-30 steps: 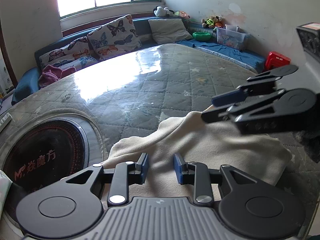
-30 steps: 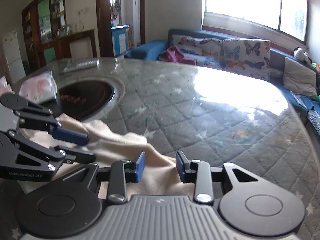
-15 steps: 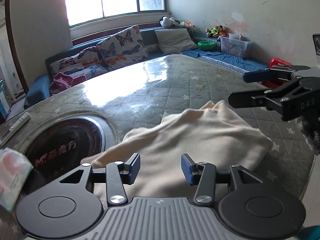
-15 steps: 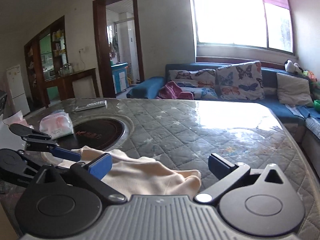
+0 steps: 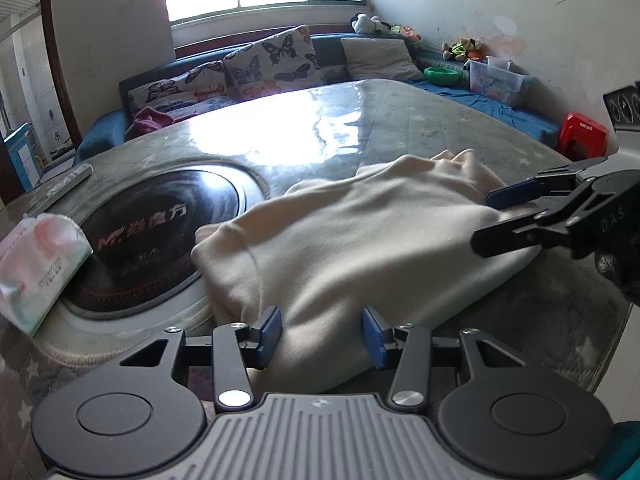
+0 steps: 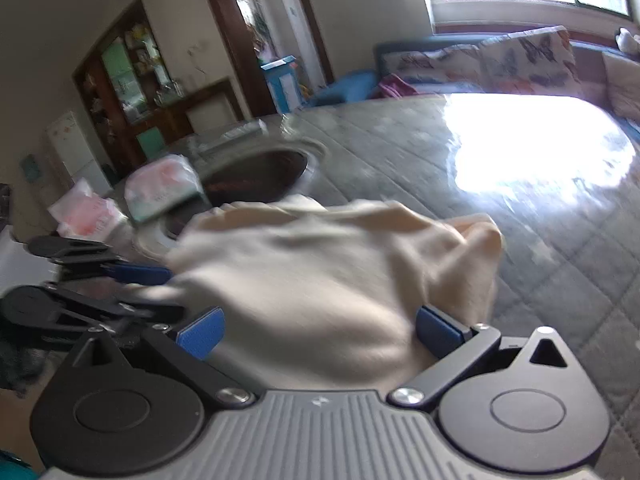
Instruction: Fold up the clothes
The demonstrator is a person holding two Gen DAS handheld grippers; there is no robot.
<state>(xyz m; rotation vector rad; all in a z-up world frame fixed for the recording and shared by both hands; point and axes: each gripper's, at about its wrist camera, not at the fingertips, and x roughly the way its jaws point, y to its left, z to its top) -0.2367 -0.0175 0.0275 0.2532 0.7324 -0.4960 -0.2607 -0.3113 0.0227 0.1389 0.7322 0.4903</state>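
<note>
While both grippers gape, cream garment (image 5: pixel 360 240) lies folded beside tissue pack (image 5: pixel 36 264).

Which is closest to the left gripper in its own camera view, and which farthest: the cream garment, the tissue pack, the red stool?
From the left gripper:
1. Cream garment: right at the fingertips, centre.
2. Tissue pack: off to the left, beside the round black inset.
3. Red stool: far right, beyond the table edge.

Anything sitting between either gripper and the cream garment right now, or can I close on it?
Nothing visible blocks either one. The left gripper and right gripper are both open with the cream garment directly at their fingertips. The tissue pack lies off to the left, beside the dark round inset, clear of both.
</note>
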